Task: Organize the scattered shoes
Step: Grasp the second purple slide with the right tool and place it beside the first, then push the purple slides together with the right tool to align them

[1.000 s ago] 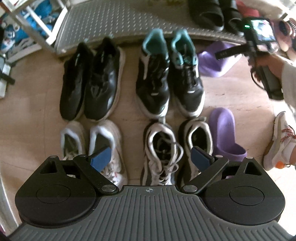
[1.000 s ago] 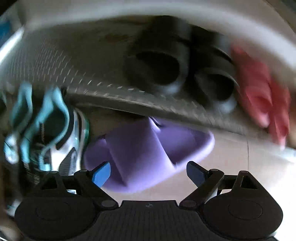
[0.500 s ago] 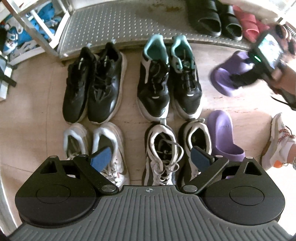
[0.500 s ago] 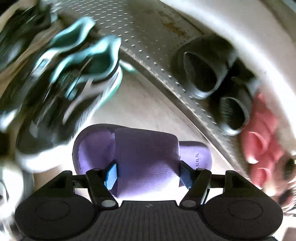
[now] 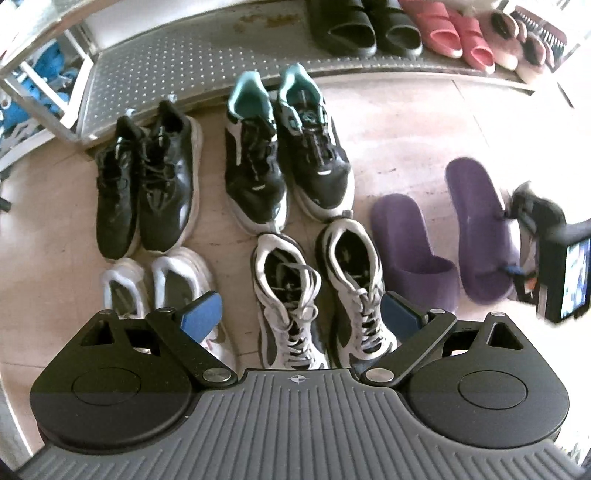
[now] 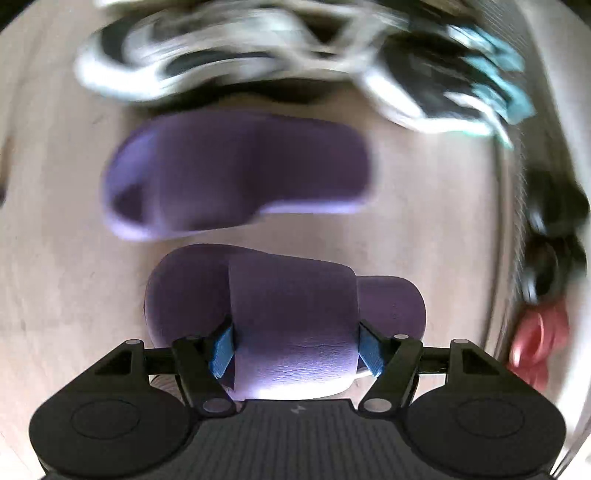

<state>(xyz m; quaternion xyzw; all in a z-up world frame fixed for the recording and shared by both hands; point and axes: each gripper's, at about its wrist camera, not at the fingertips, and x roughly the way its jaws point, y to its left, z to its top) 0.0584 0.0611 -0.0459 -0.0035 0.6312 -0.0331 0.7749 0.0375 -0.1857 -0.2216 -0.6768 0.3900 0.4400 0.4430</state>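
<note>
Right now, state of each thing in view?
left hand-held gripper: open, empty, above the white laced sneakers.
right hand-held gripper: shut on held purple slide.
second purple slide: on floor, alone.
teal-lined sneakers: paired on floor.
black sneakers: paired on floor.
black slides: on metal shelf.
</note>
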